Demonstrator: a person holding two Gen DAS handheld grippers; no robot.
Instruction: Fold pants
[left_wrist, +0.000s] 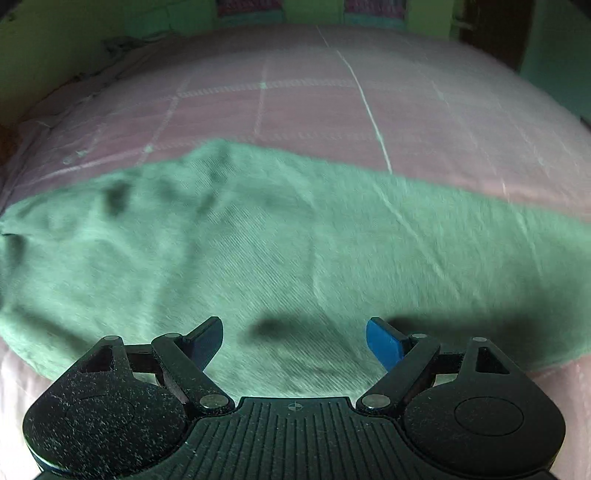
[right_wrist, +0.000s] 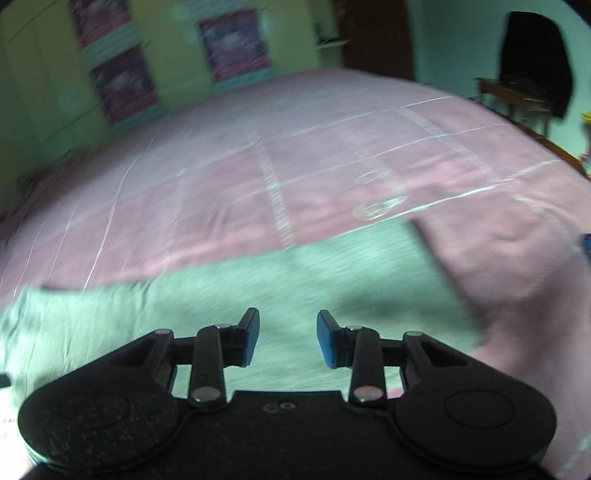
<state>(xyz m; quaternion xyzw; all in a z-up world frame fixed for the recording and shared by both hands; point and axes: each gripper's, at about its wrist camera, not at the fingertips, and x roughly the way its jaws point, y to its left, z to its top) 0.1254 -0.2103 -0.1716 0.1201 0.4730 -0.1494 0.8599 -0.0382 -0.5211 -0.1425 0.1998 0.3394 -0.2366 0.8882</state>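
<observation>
**Green pants spread on a pink bed, two empty claws above**

On the bed (left_wrist: 332, 99), covered with one pink sheet marked by thin pale lines, lies one pair of green pants (left_wrist: 258, 240). The cloth stretches as a wide band across the near part of the bed, flat in most places, with some soft wrinkles toward the left end in the left wrist view. In the right wrist view the same pants (right_wrist: 258, 288) run from the lower left up toward the right, where a fold of the pink sheet (right_wrist: 509, 266) lies beside their end; that view is blurred, so whether the sheet overlaps the cloth cannot be told.

Two claws are in view, one per camera. The left claw (left_wrist: 294, 341) hangs over the near edge of the pants with its jaws spread wide and nothing between them. The right claw (right_wrist: 287, 338) also hangs over the green cloth, its jaws partly apart and holding nothing. Each claw has two fingers with blue pads.

Beyond the bed stands a green wall (right_wrist: 177, 55) with three dark pictures on it, too blurred to read. At the far right a dark garment (right_wrist: 535, 59) hangs over a piece of wooden furniture.
</observation>
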